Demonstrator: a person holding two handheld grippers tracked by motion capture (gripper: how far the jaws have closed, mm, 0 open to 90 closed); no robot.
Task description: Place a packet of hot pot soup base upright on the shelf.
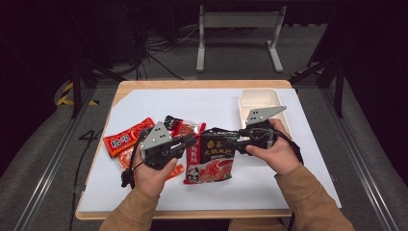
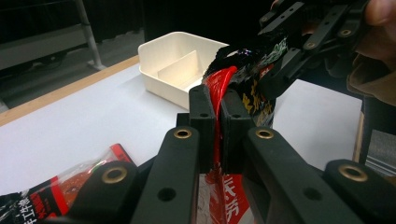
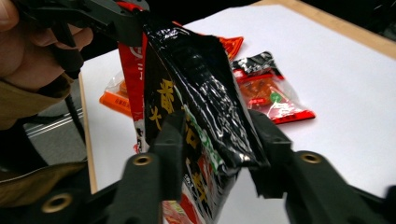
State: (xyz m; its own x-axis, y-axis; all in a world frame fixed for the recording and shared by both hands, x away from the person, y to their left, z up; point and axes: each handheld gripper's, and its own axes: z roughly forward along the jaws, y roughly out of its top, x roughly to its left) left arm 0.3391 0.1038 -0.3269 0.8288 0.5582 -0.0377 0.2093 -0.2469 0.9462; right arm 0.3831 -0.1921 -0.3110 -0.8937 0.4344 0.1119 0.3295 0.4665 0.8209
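Left gripper (image 2: 212,121) and right gripper (image 3: 217,140) each pinch an edge of the black-and-red pouch (image 1: 211,154), held above the surface (image 1: 192,103) near the cream tray (image 1: 260,98).

Your high view looks down and forward over the table (image 1: 202,84); both gripper views sit close, sharing the black sauce packet (image 2: 254,88).
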